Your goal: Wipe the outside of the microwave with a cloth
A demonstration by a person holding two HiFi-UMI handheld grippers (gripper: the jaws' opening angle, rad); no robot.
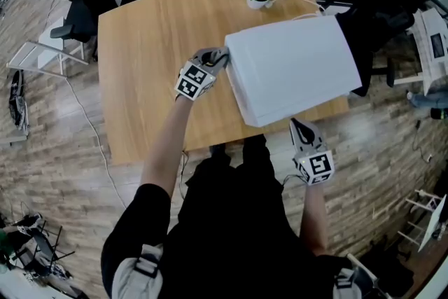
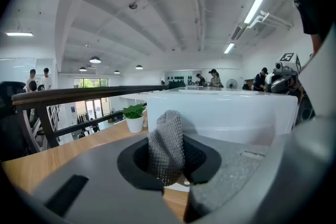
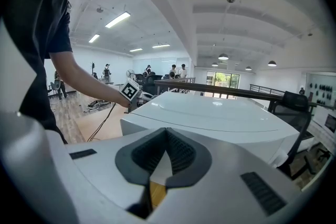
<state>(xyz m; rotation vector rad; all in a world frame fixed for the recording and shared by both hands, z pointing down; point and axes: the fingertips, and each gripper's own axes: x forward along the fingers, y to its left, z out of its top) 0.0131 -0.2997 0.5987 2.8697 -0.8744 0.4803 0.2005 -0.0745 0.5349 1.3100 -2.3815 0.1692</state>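
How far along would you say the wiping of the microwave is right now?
Done: the left gripper is shut on the grey cloth. In hand: it holds the cloth up at one side of the white microwave. Left: no picture shows which faces are already wiped, so the top and other sides probably need doing. The right gripper is shut and empty near the front.

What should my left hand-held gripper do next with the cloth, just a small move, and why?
Probably press the cloth onto the left side of the microwave and slide it along that wall. The left hand-held gripper is shut on the cloth, right at the microwave's left edge; I cannot tell whether it touches yet.
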